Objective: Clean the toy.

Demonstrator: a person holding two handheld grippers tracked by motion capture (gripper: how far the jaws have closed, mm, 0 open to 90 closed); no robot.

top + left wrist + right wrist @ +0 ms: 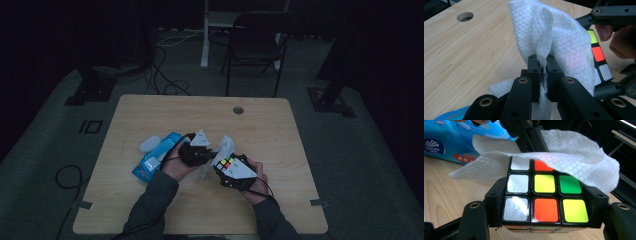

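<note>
A Rubik's cube (544,196) with white, yellow, orange and green squares sits clamped between the jaws of my right gripper (544,205). A white tissue (571,153) drapes over the cube's far edge. My left gripper (543,72) is shut on that tissue (554,37), pinching a fold between its jaws. Past the tissue the cube (599,56) shows in the left gripper view. From above, the left gripper (196,150) and the right gripper (234,169) meet over the middle of the table, with the tissue (226,146) between them and the cube (227,163) just below.
A blue tissue pack (155,159) lies on the wooden table (280,135) left of my left hand, with a loose white sheet (149,144) beside it. A cable hole (238,109) is near the far edge. A chair (255,45) stands beyond the table.
</note>
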